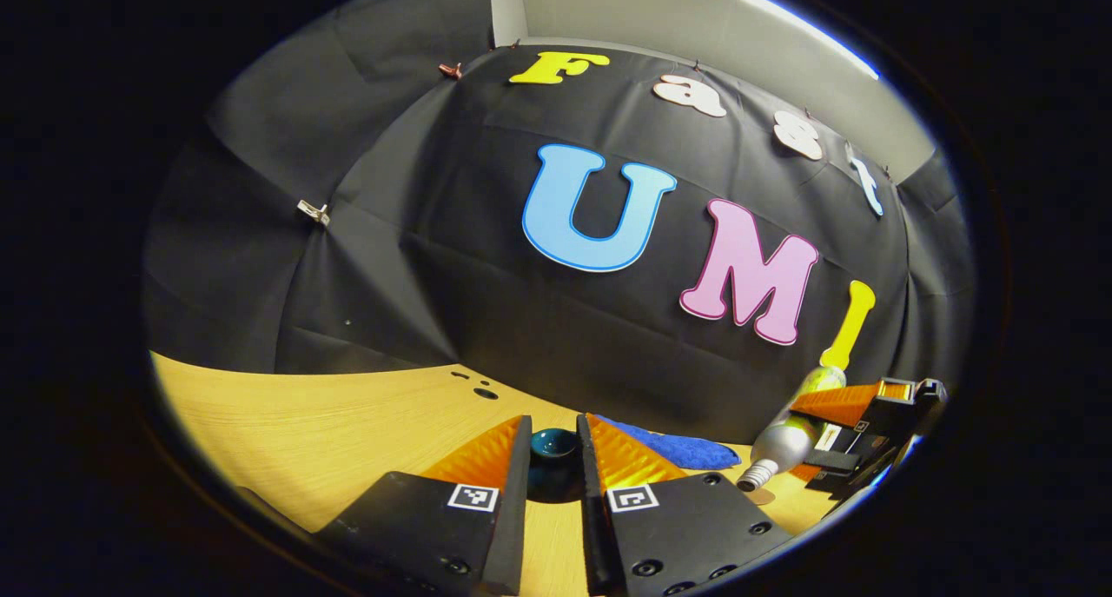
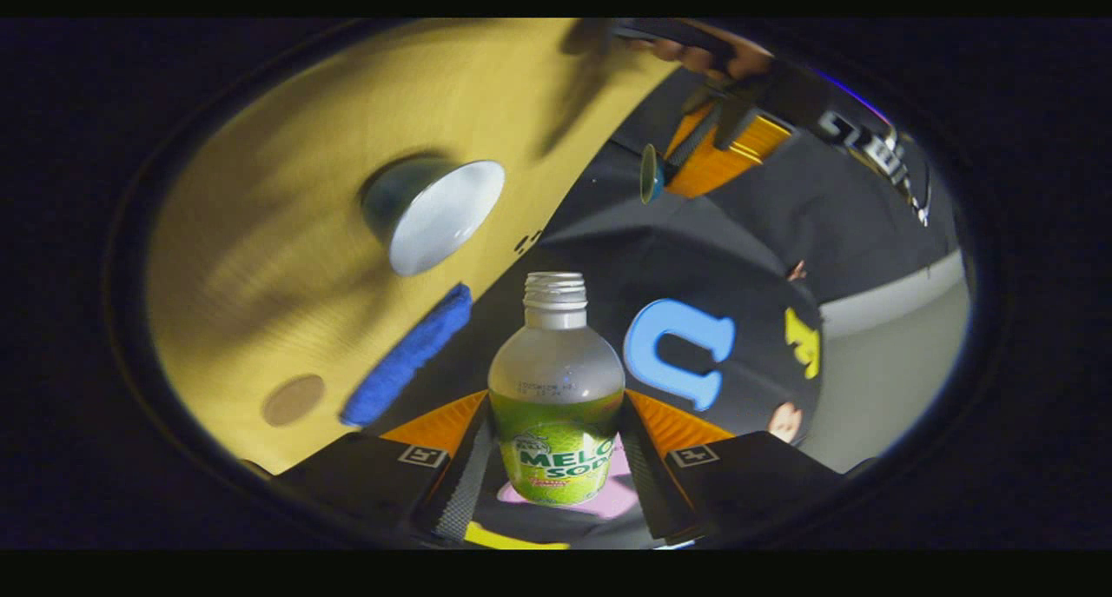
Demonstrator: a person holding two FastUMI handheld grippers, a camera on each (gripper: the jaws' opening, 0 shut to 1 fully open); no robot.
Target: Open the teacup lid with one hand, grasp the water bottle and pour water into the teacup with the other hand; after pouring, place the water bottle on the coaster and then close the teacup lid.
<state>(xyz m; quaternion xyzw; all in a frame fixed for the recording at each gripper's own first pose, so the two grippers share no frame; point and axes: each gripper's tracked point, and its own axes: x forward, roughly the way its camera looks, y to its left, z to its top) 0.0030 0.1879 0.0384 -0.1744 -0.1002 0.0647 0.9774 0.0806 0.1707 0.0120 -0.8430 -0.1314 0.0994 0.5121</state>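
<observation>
So the left gripper (image 1: 553, 458) is holding the dark teal teacup lid (image 1: 553, 445) pinched between its fingers, lifted clear of the wooden worktop (image 1: 347, 432). In the right gripper view the open teacup (image 2: 432, 212) is sitting on the worktop, with the blue cloth (image 2: 408, 354) and the round coaster (image 2: 294, 399) nearby. The right gripper (image 2: 556, 445) is clamping the uncapped water bottle (image 2: 556, 380), already tipping. I'd say line the bottle mouth over the cup first, then tilt slowly so nothing splashes, and keep that lid well aside.
</observation>
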